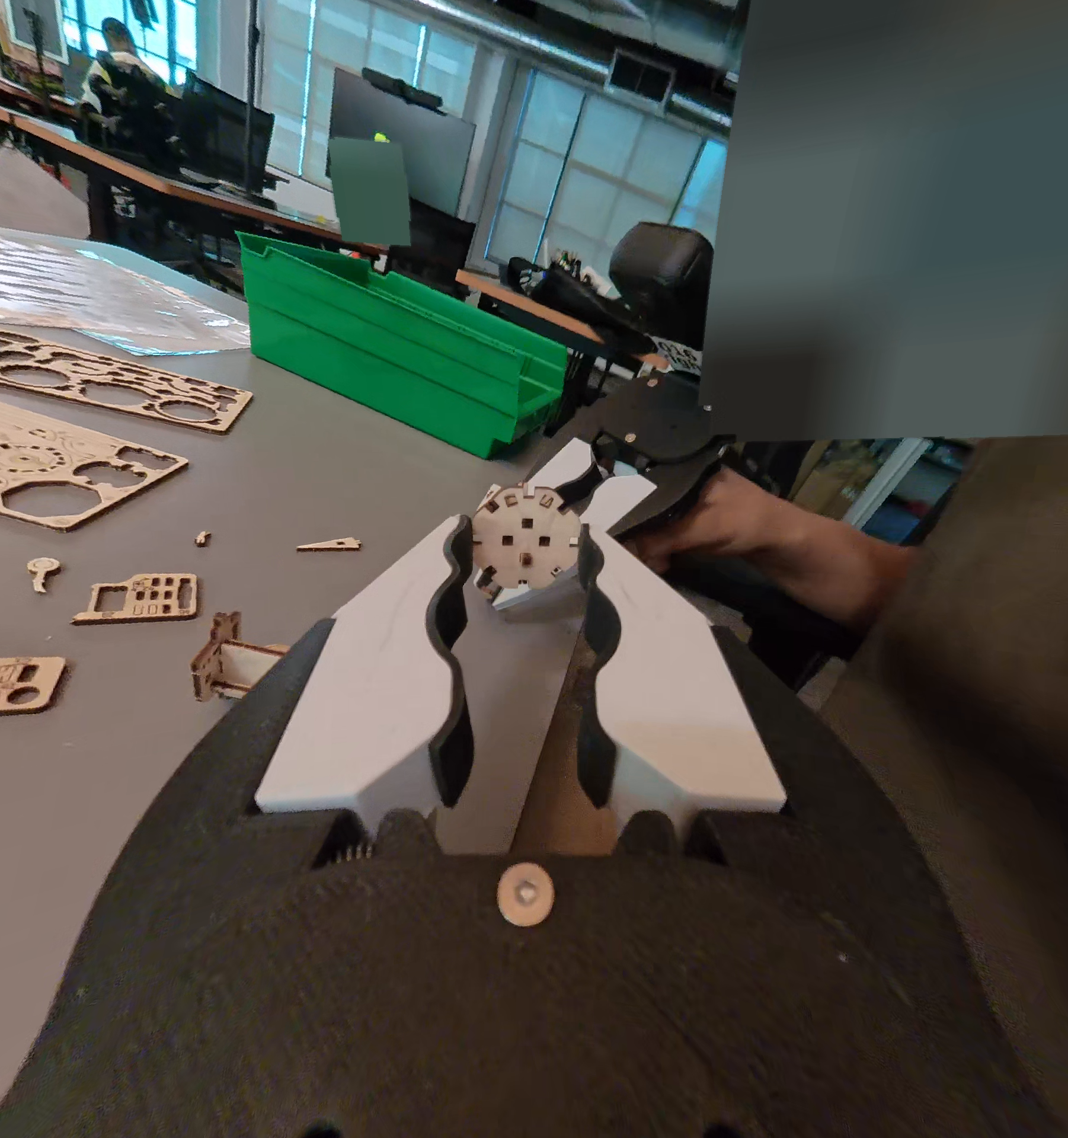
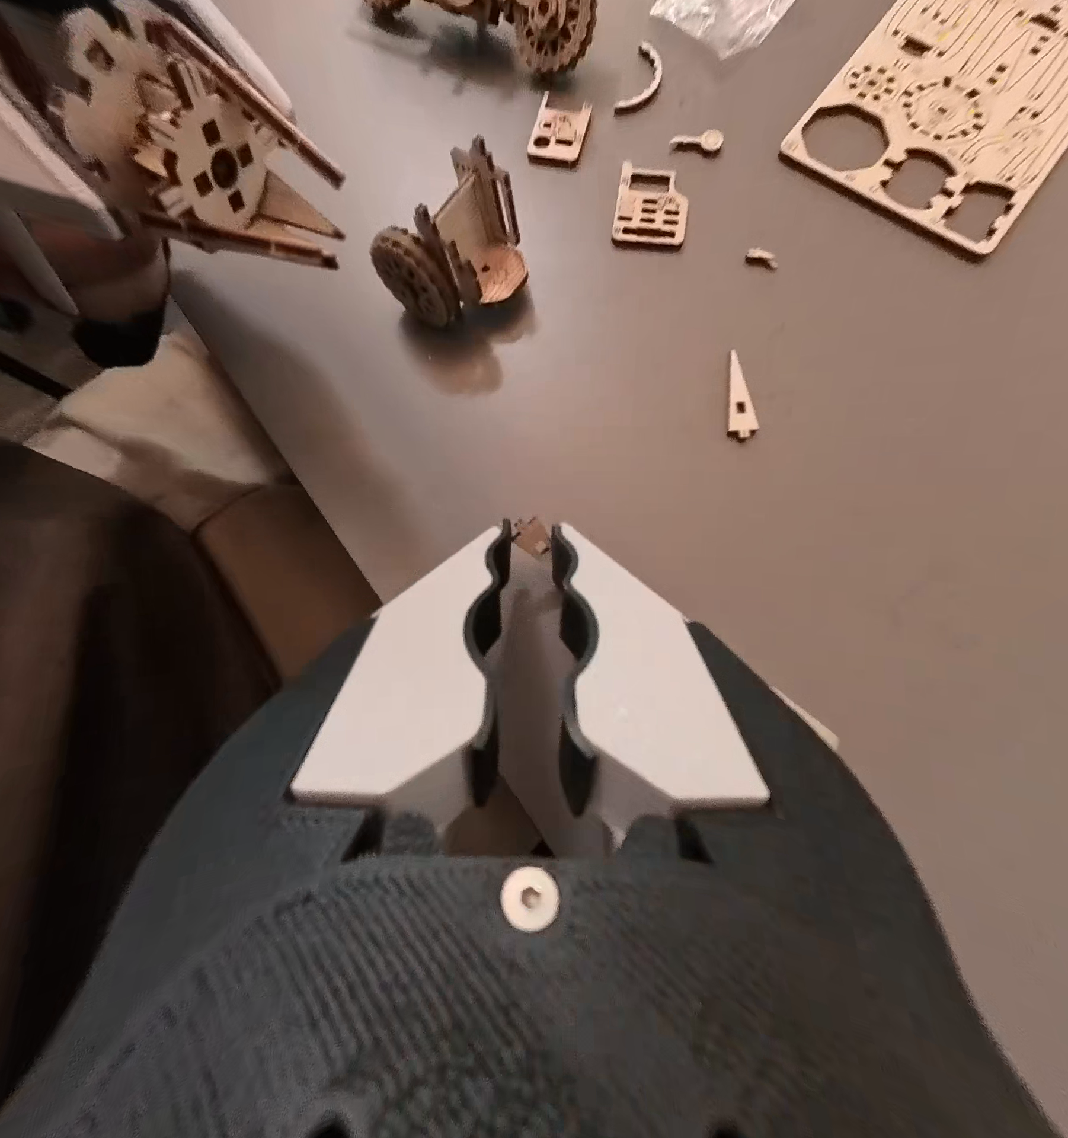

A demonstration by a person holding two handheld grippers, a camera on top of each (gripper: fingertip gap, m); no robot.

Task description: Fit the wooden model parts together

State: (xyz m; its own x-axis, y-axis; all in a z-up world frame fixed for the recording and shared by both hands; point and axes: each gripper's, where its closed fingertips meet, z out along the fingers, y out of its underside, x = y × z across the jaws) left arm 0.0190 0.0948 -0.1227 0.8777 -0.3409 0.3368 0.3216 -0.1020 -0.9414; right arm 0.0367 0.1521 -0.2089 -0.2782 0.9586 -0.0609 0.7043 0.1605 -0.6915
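Note:
My left gripper (image 1: 522, 545) is shut on a wooden subassembly, a round notched disc (image 1: 522, 542) with square holes. In the right wrist view the same subassembly (image 2: 211, 166) shows pointed fins behind the disc, held at the upper left by the left gripper (image 2: 137, 135). My right gripper (image 2: 531, 542) is shut on a small wooden piece (image 2: 533, 534) at its tips, above the grey table. In the left wrist view the right gripper (image 1: 587, 486) sits just beyond the disc. A wheeled wooden subassembly (image 2: 451, 258) stands on the table.
Punched wooden sheets (image 1: 106, 382) (image 2: 925, 123), a thin triangular piece (image 2: 738, 394) and several small loose parts (image 2: 648, 206) lie on the table (image 2: 827, 554). A green bin (image 1: 396, 351) stands at the back. A partly built wooden model (image 2: 519, 24) stands at the far edge. A forearm (image 1: 765, 554) is on the right.

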